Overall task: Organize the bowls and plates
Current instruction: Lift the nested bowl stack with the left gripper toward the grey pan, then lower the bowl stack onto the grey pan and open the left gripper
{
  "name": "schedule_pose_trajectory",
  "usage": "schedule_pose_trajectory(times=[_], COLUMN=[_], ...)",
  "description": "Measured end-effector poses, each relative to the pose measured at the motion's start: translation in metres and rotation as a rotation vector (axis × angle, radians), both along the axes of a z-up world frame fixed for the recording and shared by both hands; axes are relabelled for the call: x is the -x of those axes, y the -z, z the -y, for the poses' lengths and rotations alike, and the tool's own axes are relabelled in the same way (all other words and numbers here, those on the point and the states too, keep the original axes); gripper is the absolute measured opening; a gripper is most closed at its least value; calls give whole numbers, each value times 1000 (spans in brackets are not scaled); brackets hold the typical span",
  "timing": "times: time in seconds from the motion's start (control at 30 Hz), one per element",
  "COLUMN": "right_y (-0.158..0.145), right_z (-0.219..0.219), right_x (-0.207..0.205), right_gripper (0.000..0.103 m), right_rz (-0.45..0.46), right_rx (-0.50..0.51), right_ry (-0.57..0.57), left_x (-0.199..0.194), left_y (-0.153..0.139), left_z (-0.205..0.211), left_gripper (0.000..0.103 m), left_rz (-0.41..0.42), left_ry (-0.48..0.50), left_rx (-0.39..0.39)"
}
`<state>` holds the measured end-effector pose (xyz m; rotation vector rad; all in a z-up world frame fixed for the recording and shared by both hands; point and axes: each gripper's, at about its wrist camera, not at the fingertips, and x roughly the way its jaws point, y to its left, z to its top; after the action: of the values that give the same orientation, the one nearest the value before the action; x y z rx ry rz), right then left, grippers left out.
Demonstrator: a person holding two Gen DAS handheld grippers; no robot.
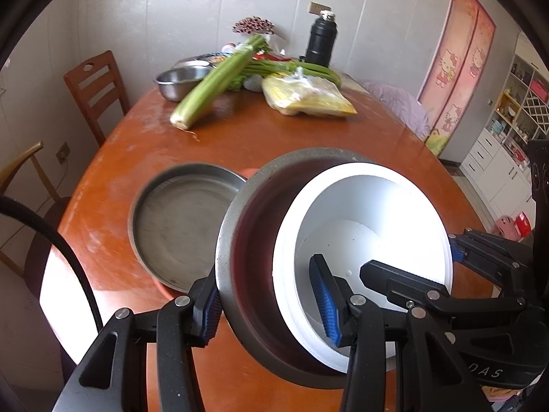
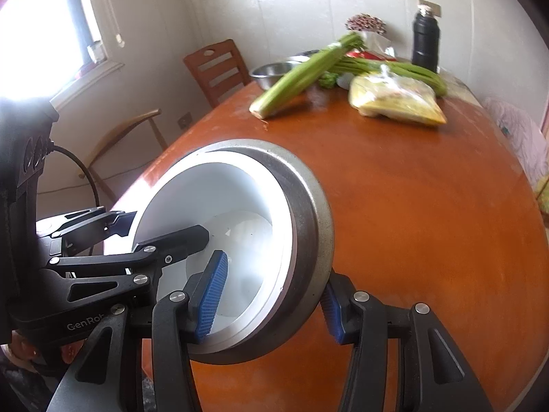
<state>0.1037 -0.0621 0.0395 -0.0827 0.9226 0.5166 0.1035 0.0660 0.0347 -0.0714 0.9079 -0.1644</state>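
In the left wrist view, the left gripper has its jaws partly closed over the wall of a grey metal bowl, one blue pad outside and one inside, holding it tilted above the surface. A white bowl sits nested inside the metal one, empty. The right gripper enters from the lower right and clamps the opposite rim. To the left of centre a shallow metal plate rests in an orange dish, with nothing on it. At the top of the frame a steel basin stands beside celery, a yellow bag and a black flask.

In the right wrist view, the right gripper grips the nested bowls at lower centre, jaws partly closed across the metal bowl wall; the white bowl inside is empty. The left gripper holds the far rim at the left. The steel basin stands at upper centre; its contents cannot be made out.
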Motion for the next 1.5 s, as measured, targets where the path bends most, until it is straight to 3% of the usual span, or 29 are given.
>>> schedule_pose_trajectory(times=[0.6, 1.1, 1.5], right_y=[-15, 20, 34], right_z=[-58, -73, -71], right_x=[-47, -73, -76], right_gripper=[54, 53, 53], right_rz=[24, -42, -48], right_rx=[-30, -22, -11], right_ry=[-80, -109, -104], left_x=[-34, -50, -57], left_y=[-21, 12, 24], left_z=[-62, -71, -64], left_gripper=[47, 47, 46], left_rz=[43, -19, -28], left_ry=[-91, -127, -144], left_rx=[-18, -24, -73])
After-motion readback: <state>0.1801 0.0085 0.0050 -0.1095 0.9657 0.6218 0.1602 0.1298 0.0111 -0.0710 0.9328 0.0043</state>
